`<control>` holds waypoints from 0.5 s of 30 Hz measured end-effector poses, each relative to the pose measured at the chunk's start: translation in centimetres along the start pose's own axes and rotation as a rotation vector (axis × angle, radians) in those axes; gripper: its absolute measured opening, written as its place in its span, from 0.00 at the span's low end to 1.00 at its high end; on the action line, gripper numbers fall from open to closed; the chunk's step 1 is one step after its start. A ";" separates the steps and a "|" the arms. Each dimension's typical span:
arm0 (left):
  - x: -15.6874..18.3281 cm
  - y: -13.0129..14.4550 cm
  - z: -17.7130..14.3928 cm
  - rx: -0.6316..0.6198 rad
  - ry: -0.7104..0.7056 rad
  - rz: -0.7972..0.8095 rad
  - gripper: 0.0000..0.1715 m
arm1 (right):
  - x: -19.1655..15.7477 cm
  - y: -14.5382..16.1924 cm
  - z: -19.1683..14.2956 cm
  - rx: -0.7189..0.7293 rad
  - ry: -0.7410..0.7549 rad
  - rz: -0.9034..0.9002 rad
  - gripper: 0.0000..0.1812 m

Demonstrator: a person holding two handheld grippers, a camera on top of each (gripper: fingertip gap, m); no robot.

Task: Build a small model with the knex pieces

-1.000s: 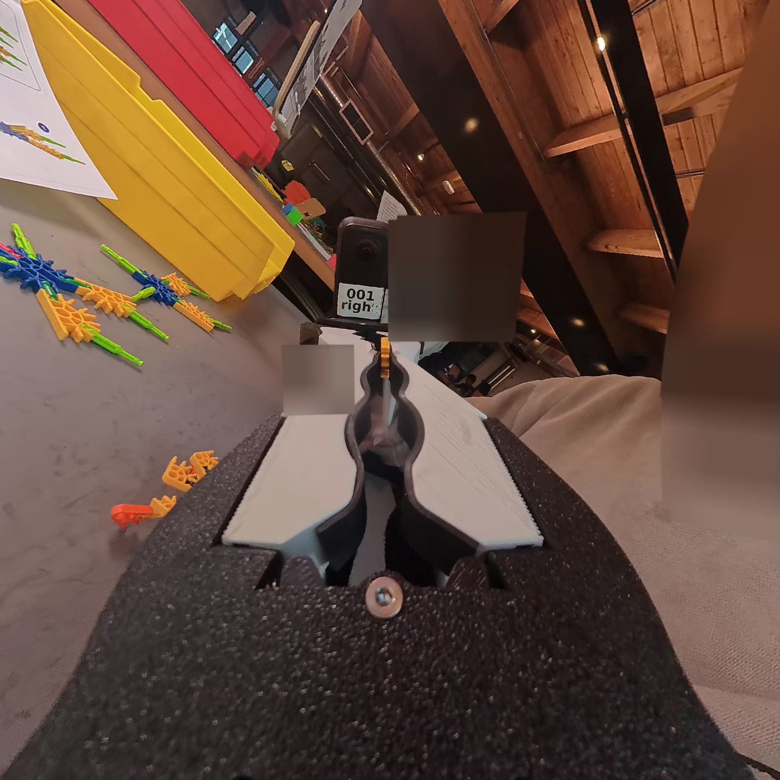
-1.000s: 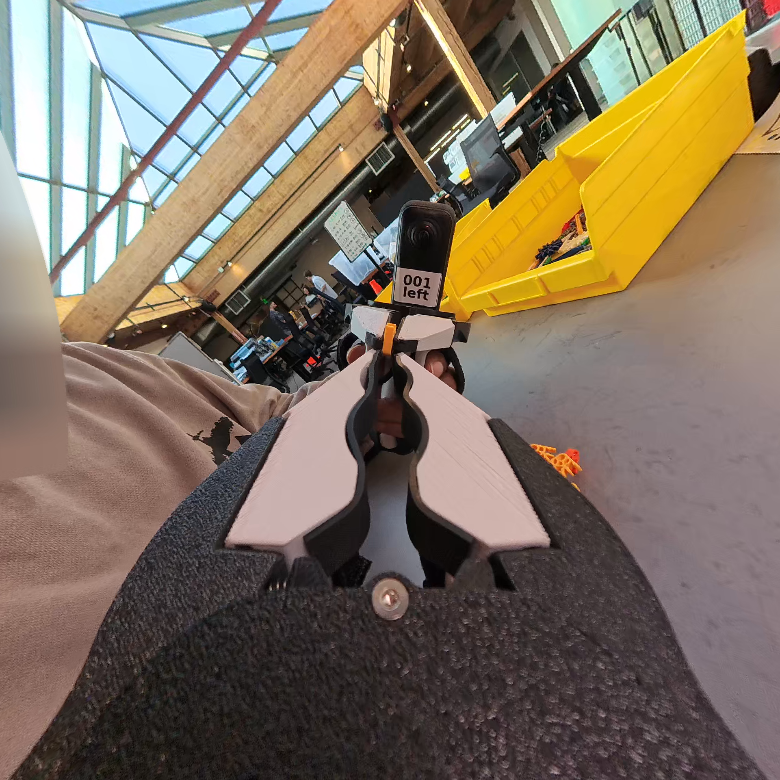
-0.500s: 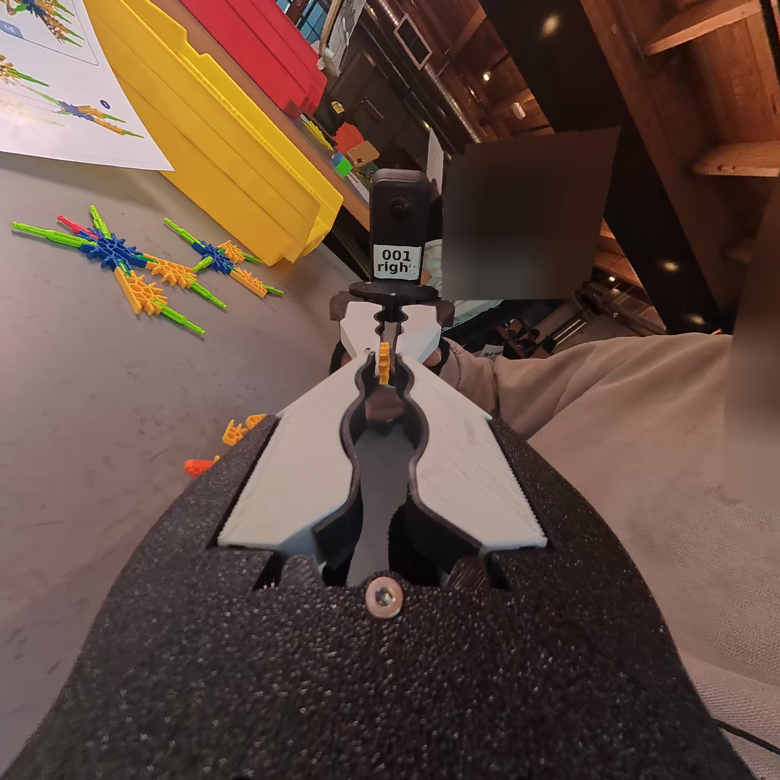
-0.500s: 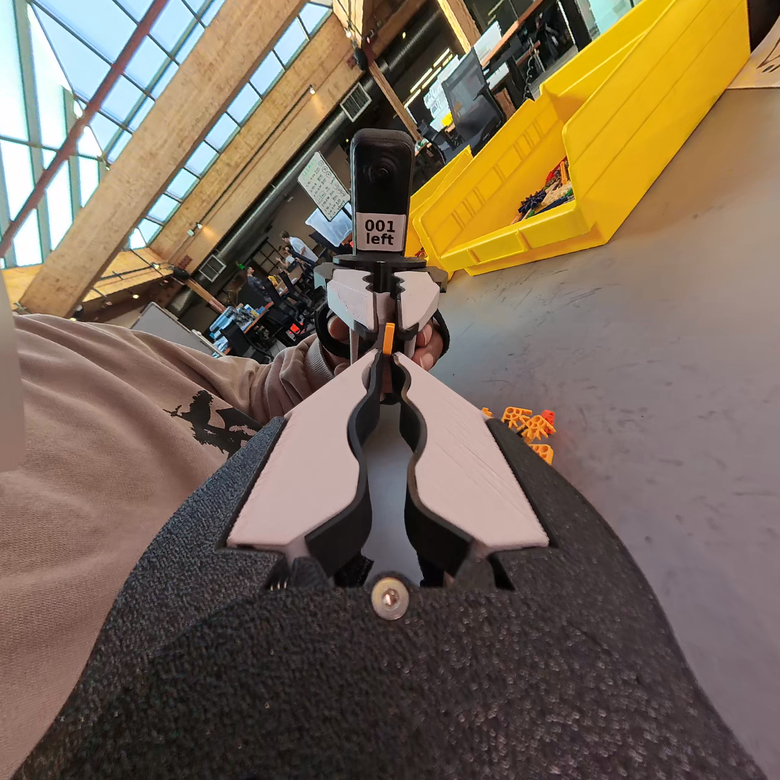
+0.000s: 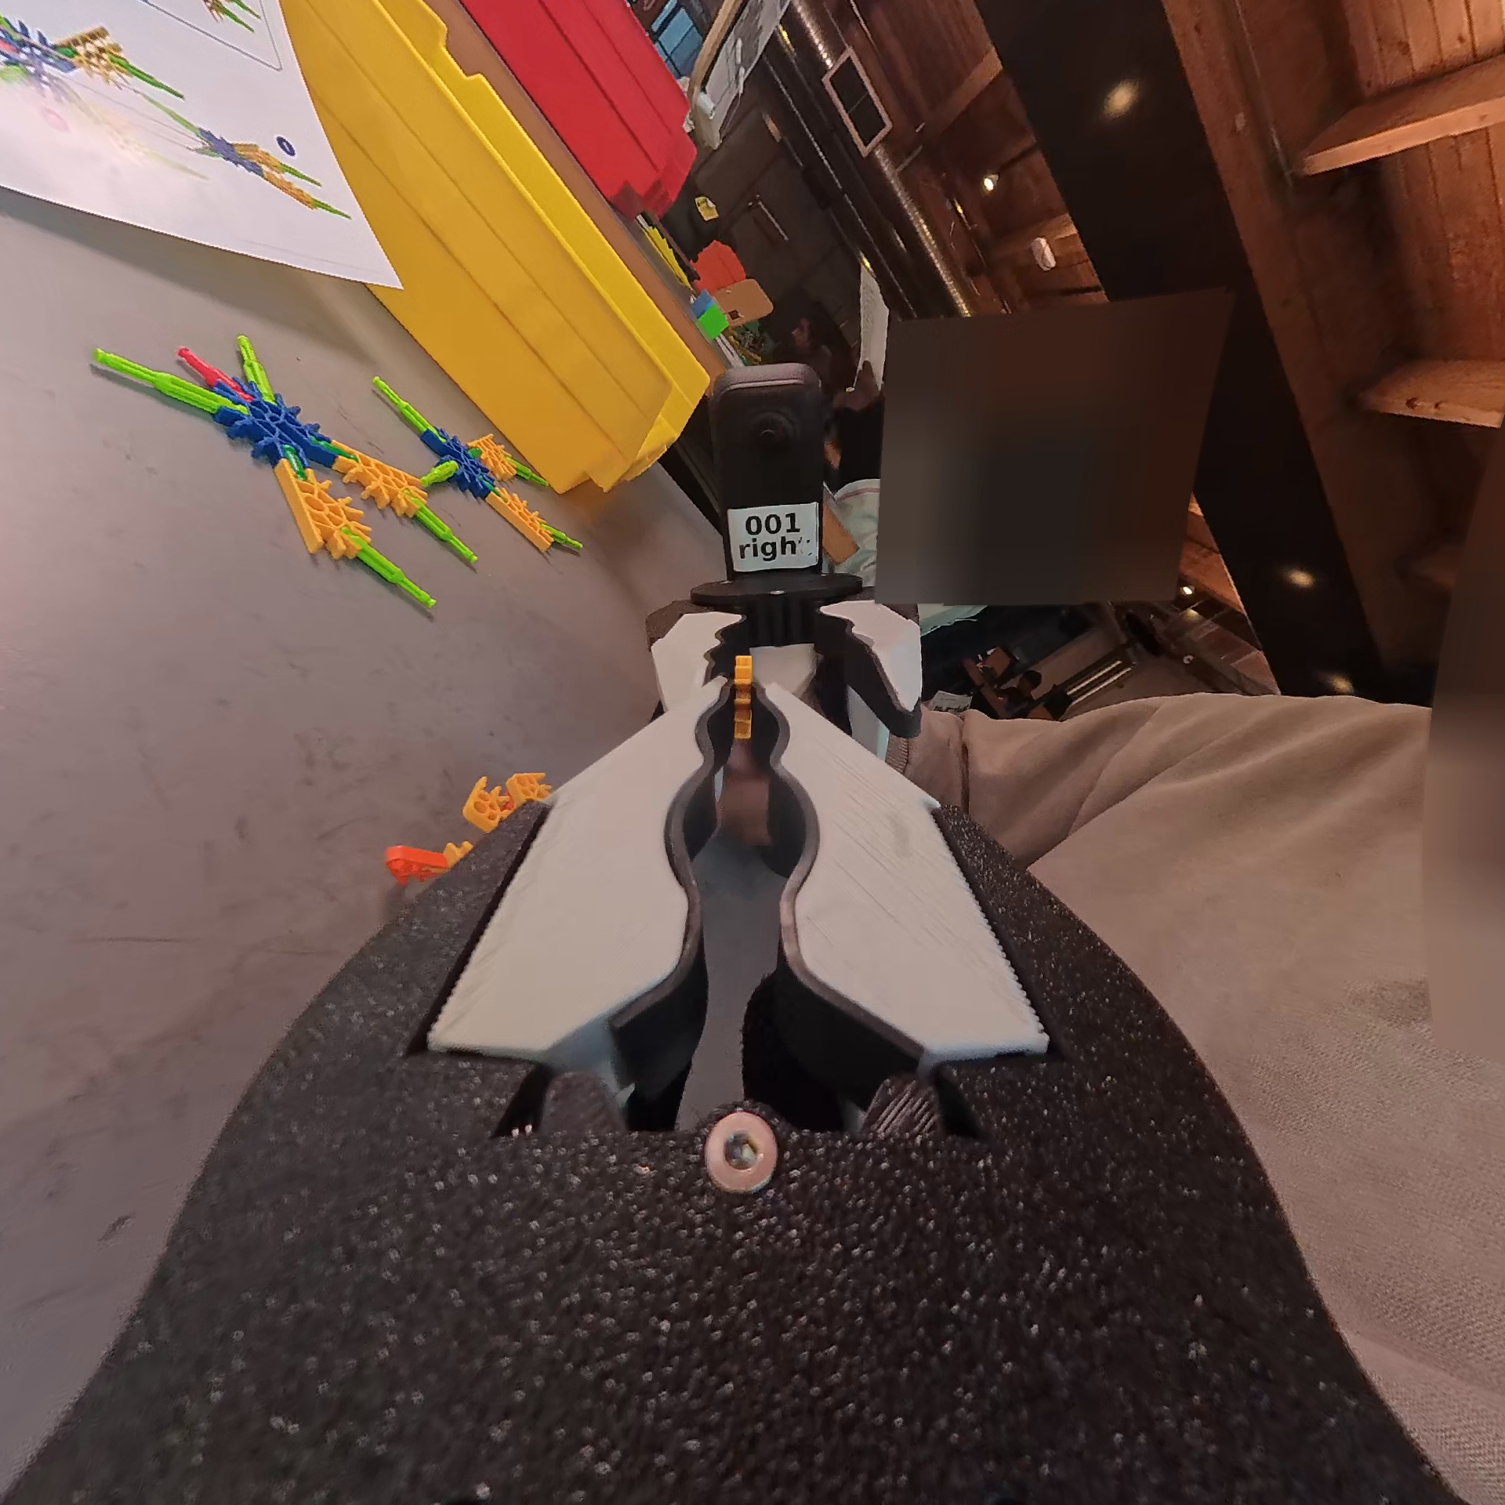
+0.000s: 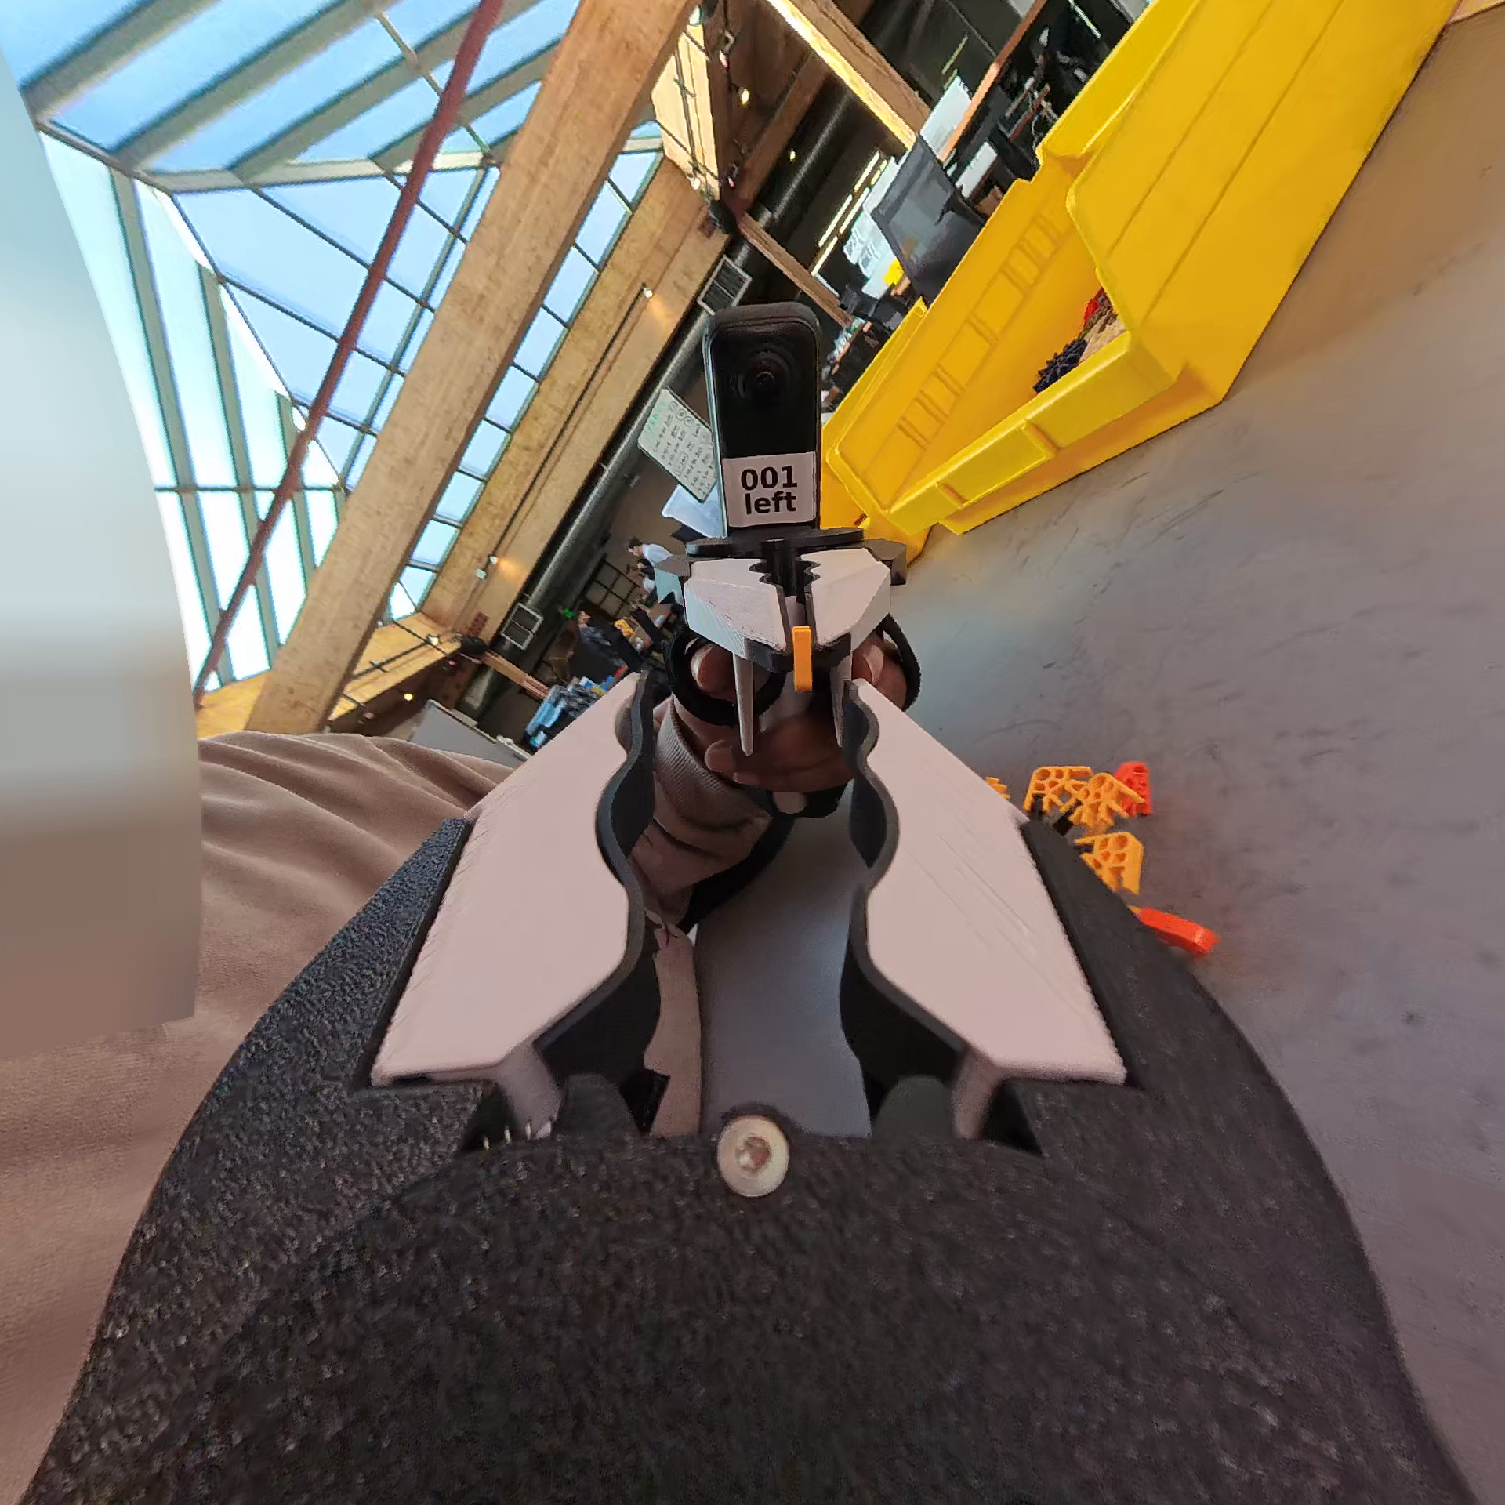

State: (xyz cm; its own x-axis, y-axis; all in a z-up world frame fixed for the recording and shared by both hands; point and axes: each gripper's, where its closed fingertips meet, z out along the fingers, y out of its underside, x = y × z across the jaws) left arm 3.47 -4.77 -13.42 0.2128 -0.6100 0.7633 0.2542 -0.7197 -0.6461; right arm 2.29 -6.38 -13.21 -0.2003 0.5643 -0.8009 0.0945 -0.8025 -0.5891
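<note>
My left gripper [image 5: 743, 702] is shut on a small orange connector piece [image 5: 743, 682], pinched edge-on at its fingertips and held above the grey table [image 5: 244, 814]. My right gripper [image 6: 749, 692] is open and empty, its jaws wide apart. The two grippers face each other tip to tip, a short gap apart. The right gripper [image 5: 786, 651] shows just beyond the piece in the left wrist view. The left gripper [image 6: 790, 708] with the orange piece [image 6: 802, 655] shows head-on in the right wrist view, with a hand behind it.
Two built star shapes of green rods with blue and orange connectors [image 5: 326, 456] lie on the table. Loose orange connectors [image 6: 1083, 806] and a red-orange one [image 6: 1177, 932] lie below the grippers. Yellow bins [image 5: 505, 244], a red bin [image 5: 586, 73] and a printed sheet [image 5: 163, 146] stand behind. My left and right fingertips are right by each other.
My right gripper has opened and let go of the orange piece, and the two grippers have drawn apart. My left gripper still holds the piece.
</note>
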 end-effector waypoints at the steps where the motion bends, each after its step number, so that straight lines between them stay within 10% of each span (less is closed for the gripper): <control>1: 0.0 0.1 0.1 -0.008 -0.002 -0.001 0.02 | -0.1 0.0 0.1 0.013 -0.019 0.039 0.26; 15: -2.1 1.1 -0.3 -0.098 -0.222 0.104 0.04 | 0.6 -0.2 0.3 0.079 -0.083 0.285 0.30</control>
State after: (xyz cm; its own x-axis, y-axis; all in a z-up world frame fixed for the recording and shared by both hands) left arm 3.04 -4.35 -15.69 0.4377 -0.6026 0.6673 0.1294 -0.6923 -0.7099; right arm 1.82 -5.98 -13.51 -0.2563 0.2993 -0.9191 0.0827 -0.9406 -0.3294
